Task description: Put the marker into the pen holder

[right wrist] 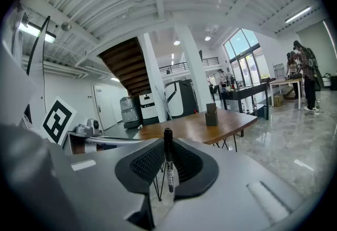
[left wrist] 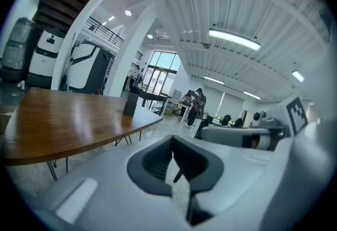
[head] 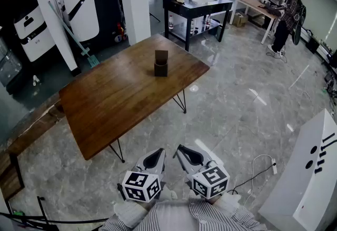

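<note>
The right gripper (right wrist: 167, 146) has its jaws closed on the marker (right wrist: 168, 167), which stands upright between them, black end uppermost; the left gripper (left wrist: 173, 146) has its jaws drawn together with nothing between them. Both are held low over the grey floor (head: 237, 109), well apart from the brown worktop (head: 116, 103); the dark pen holder (head: 161, 63) stands upright on it — near its far end.

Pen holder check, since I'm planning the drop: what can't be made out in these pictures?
1. Pen holder inside: too far and small in all views; contents unknown.
2. Marker: the head view hides it behind the right claw; its print is too small in the right gripper view.
</note>
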Action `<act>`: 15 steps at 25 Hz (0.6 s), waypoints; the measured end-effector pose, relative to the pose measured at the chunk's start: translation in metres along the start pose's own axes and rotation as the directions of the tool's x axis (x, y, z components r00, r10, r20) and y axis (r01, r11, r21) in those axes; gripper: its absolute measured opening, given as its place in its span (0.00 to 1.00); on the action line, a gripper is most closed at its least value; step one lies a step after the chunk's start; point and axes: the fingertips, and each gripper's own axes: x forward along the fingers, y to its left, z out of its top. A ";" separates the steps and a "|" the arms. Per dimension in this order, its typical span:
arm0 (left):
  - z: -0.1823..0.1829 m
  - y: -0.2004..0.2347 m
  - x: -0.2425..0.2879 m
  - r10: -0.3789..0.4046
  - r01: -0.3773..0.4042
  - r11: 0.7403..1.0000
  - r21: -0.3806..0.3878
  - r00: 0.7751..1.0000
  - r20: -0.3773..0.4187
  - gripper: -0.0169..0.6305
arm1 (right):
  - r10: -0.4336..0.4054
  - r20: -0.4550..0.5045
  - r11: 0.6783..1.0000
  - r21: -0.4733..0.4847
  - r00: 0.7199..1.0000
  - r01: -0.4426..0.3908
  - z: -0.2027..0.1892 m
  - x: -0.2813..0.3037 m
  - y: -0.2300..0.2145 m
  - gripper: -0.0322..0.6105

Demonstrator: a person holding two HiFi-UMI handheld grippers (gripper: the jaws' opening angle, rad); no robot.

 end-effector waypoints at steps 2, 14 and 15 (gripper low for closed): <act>0.002 0.005 0.007 0.001 -0.001 1.000 -0.008 1.000 -0.004 0.04 | 0.001 0.000 1.000 -0.002 1.000 -0.001 0.003 0.005 -0.004 0.12; 0.029 0.051 0.073 -0.011 0.011 0.999 -0.031 1.000 0.003 0.04 | -0.013 -0.007 1.000 0.002 1.000 0.013 0.017 0.063 -0.052 0.12; 0.034 0.056 0.079 -0.010 0.011 0.999 -0.032 1.000 0.006 0.04 | -0.012 -0.003 1.000 0.001 1.000 0.012 0.021 0.071 -0.056 0.12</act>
